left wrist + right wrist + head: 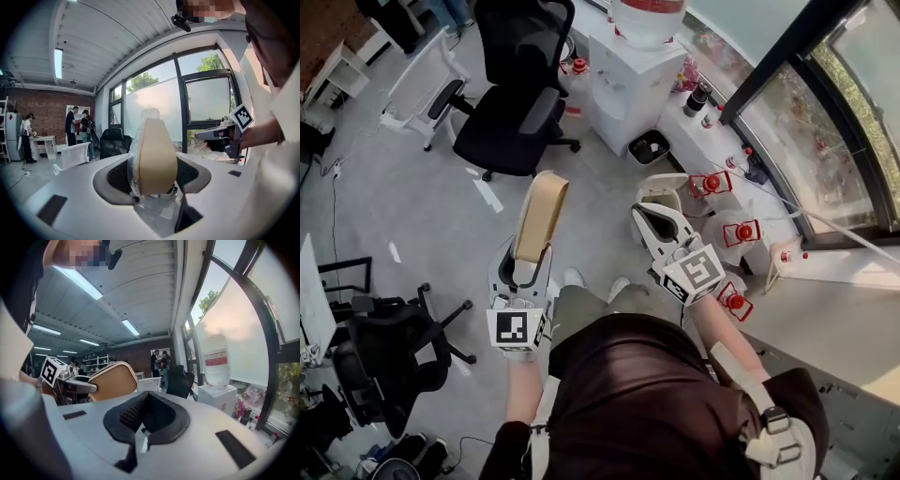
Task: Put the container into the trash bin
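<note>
while left claw (pixel 525 255) clamps container (pixel 542 211) | right claw (pixel 661 221) closed, empty | office chair (pixel 511 103), water dispenser (pixel 633 84) ahead

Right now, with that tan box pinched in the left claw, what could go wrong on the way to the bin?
The left gripper pinches the container only at one end, so most sticks out; it might tip or slip. The black office chair and the red-capped jugs crowd the floor near the small dark bin, so a stumble or bump seems possible.
</note>
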The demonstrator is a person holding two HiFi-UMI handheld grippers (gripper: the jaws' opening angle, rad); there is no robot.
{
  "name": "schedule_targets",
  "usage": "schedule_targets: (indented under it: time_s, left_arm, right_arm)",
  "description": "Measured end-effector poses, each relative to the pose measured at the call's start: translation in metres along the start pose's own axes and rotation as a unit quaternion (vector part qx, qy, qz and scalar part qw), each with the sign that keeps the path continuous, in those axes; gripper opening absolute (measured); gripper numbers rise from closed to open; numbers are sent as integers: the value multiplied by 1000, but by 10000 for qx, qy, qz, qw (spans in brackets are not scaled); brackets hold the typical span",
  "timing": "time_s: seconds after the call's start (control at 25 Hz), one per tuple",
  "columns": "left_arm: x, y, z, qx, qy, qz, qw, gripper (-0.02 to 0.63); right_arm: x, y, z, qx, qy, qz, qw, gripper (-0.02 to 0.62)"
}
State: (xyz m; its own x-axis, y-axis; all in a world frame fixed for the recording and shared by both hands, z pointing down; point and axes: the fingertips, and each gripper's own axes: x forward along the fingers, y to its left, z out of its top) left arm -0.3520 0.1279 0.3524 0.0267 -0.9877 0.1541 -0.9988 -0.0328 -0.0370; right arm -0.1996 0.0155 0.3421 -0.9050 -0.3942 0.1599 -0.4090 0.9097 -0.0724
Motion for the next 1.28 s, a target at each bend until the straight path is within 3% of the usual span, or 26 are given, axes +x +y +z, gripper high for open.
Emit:
schedule_targets:
  time_s: [0.28,0.6,0.92,1.28]
  left_arm:
    - [62,10,5,58,60,-827,9965,249]
    - [136,21,11,228,129,-1812,9831,249]
    - [190,-14,2,374,195,-2848,9577,249]
    - [215,-93,-1,628,323,-3835,9208,249]
  right_arm:
    - [18,-33,1,178,86,-647,9977,15]
    - [25,-70,0,393,59,-1631,9858,15]
    - [-11,-98,-13,600,16,-2688,9613,15]
    - [-85,-112,-36,903,-25,-3638,9271,15]
